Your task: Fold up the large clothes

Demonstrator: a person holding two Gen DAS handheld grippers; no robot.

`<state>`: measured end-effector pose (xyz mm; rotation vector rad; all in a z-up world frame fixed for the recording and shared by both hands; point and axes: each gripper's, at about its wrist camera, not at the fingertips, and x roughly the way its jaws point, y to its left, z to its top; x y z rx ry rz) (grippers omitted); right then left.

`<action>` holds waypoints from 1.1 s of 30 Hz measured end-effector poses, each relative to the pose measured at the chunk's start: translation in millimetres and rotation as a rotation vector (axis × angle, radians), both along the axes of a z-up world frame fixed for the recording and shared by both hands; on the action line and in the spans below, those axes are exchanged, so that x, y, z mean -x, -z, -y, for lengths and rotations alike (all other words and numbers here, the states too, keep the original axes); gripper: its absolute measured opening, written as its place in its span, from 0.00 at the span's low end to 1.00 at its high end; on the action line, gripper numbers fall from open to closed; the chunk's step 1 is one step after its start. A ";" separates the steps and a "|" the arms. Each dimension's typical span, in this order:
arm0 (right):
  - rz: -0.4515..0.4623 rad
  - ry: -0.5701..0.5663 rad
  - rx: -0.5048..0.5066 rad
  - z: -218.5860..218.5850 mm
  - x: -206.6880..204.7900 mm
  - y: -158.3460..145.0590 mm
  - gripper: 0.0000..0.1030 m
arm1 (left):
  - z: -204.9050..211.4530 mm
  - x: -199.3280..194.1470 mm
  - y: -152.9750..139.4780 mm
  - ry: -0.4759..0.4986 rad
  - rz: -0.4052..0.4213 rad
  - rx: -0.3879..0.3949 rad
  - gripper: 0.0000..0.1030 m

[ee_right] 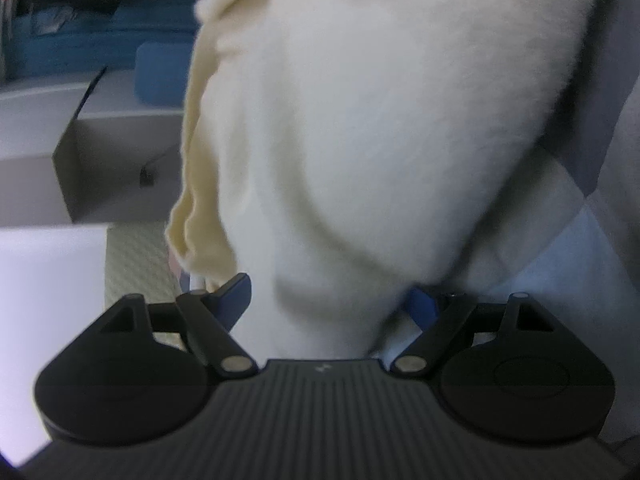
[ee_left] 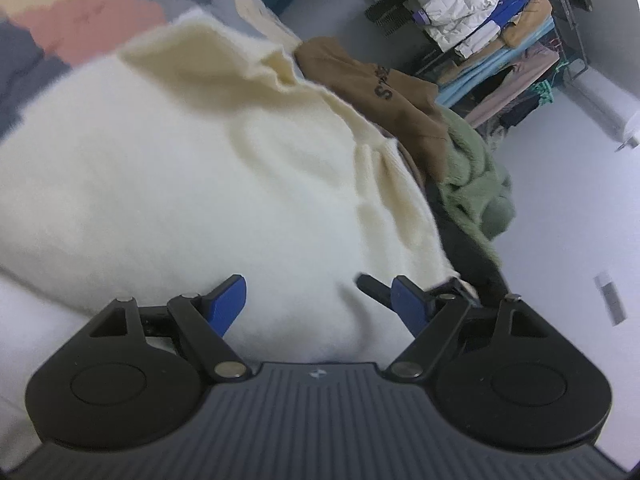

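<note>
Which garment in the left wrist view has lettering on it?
The brown garment, lying just past the cream sweater: dark printed letters run across it. The cream sweater and the green fleece beside it show no print.

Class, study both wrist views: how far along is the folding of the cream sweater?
Done: the cream sweater is laid out with one cream flap turned over at its far end. In hand: both tongs, left and right, are open with fabric bunched between the fingers; whether they grip cannot be told. Left: no neat folded stack shows, and the brown garment and green one lie unfolded.
</note>
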<state>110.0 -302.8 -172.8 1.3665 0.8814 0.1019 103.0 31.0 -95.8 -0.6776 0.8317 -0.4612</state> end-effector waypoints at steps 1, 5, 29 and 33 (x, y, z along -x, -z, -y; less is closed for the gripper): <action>-0.001 0.004 -0.009 -0.7 -0.9 0.5 0.82 | 0.5 -1.3 2.5 0.013 -0.018 0.032 0.83; 0.064 0.024 -0.051 4.3 -0.1 -10.0 0.83 | 3.1 -3.7 14.3 0.036 -0.078 0.118 0.87; 0.195 0.083 -0.160 19.7 8.5 -20.7 0.82 | -45.7 -30.3 89.3 -0.345 -0.379 0.550 0.88; 0.128 0.098 -0.033 18.3 15.2 -16.6 0.81 | -52.1 -30.9 88.2 -0.427 -0.361 0.562 0.88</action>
